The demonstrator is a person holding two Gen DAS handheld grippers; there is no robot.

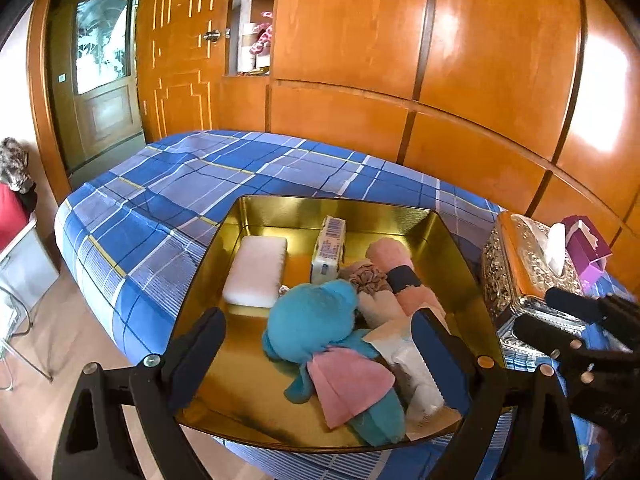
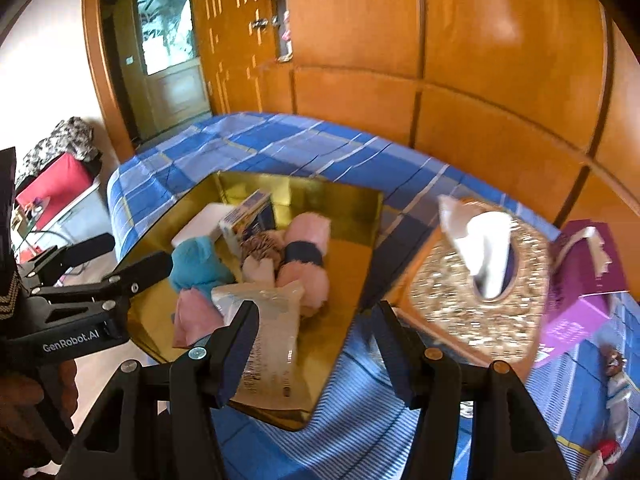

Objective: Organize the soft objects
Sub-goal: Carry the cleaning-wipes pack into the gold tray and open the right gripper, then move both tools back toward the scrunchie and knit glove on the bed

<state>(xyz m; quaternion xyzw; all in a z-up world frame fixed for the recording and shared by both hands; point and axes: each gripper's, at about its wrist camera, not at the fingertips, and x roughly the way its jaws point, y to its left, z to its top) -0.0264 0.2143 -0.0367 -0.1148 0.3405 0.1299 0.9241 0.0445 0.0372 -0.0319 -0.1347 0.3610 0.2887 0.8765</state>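
Note:
A gold tray (image 1: pixel 260 420) lies on the blue plaid bed (image 1: pixel 168 184). It holds a white sponge (image 1: pixel 256 272), an upright tissue pack (image 1: pixel 329 256), a pink rolled towel (image 1: pixel 400 276) with a dark band, a brown scrunchie (image 1: pixel 366 278), a teal plush (image 1: pixel 316 316), a pink cloth (image 1: pixel 348 388) and a white plastic packet (image 2: pixel 272 320). My left gripper (image 1: pixel 320 344) hangs open over the tray's near half, above the plush. My right gripper (image 2: pixel 316 340) is open at the tray's near right corner, its left finger beside the packet, pressing on nothing.
An ornate gold tissue box (image 2: pixel 480 280) stands on the bed right of the tray, with a purple box (image 2: pixel 580 280) beyond it. Wooden wardrobe panels (image 1: pixel 440 80) back the bed. A red item and clutter (image 2: pixel 56 184) sit at the left by the floor.

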